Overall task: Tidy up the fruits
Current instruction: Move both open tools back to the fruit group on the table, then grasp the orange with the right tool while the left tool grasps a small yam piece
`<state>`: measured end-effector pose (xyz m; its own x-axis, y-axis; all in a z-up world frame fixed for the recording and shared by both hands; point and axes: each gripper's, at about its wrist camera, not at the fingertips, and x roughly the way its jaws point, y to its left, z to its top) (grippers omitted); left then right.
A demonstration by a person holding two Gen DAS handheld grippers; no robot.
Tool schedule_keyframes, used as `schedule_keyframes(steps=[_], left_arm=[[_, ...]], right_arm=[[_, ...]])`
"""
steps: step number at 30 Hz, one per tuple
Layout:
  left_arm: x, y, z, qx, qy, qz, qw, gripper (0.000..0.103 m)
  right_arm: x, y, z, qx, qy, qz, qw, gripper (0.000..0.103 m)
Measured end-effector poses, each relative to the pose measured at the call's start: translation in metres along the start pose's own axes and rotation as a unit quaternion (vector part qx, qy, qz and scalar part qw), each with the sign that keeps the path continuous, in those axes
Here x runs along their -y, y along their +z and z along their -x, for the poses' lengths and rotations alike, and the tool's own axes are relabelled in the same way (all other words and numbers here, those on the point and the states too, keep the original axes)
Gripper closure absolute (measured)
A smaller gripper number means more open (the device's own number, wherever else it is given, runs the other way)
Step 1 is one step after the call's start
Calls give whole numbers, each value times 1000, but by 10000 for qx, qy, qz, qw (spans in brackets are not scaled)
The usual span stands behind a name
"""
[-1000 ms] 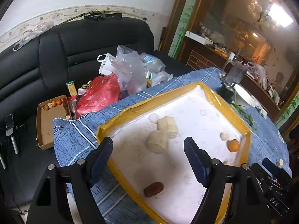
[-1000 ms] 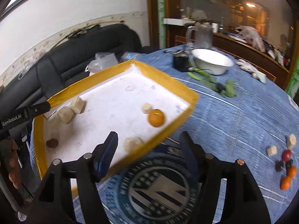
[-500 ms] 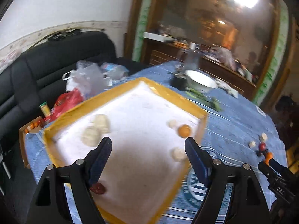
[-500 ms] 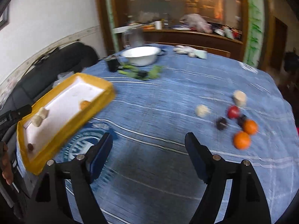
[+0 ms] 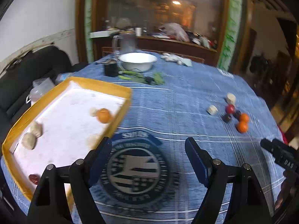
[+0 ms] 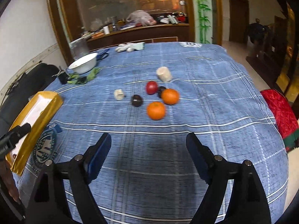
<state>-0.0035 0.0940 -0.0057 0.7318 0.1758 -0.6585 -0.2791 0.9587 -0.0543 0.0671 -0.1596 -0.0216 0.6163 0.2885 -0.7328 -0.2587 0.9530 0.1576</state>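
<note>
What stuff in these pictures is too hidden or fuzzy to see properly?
- Dark fruit, right wrist view: mostly hidden behind the far orange and tomato.
- Pale piece in the tray, left wrist view: blurred, partly behind the left gripper.
- Tray inside, right wrist view: seen edge-on, contents hidden by its wall.
- Bowl contents, both views: hidden by its rim.
- Counter clutter behind the table: too small and blurry.
</note>
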Motion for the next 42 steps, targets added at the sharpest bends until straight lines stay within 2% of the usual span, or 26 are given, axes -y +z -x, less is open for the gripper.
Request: schedule_keyframes(steps=[8, 14, 18, 21, 23, 25, 29, 38, 42], left_arm=[[44, -8, -7, -114, -138, -706, 9973, 23], [59, -12, -17, -226, -128, -948, 9952, 23], [66, -9, -25, -280, -111, -1037, 9941, 23], [68, -5, -32, -305, -120, -1017, 9943, 23], [71, -2, -39, -336, -123, -1014, 9942, 23], [74, 2, -45, -345, -117, -1023, 9941, 23], [85, 15, -69, -395, -178, -1037, 9937, 23], [126, 38, -140, -746, -511, -1264, 9878, 23], [139, 44, -158, -941, -675, -1293, 9848, 24]], right_arm=[[18, 0, -13, -128, -97, -178, 9997, 21], [24, 12, -43, -414, 11, -332, 9986, 21], [17, 21, -61, -500, -59, -178, 9986, 21], [12, 27, -73, -527, -137, -27, 9985, 27], [9, 30, -84, -605, -157, 40, 9980, 38], [6, 32, -94, -654, -248, 145, 9974, 42], [4, 33, -101, -629, -232, 263, 9974, 67], [21, 35, -98, -568, -12, -58, 9984, 67], [22, 35, -98, -563, 74, -97, 9983, 67]])
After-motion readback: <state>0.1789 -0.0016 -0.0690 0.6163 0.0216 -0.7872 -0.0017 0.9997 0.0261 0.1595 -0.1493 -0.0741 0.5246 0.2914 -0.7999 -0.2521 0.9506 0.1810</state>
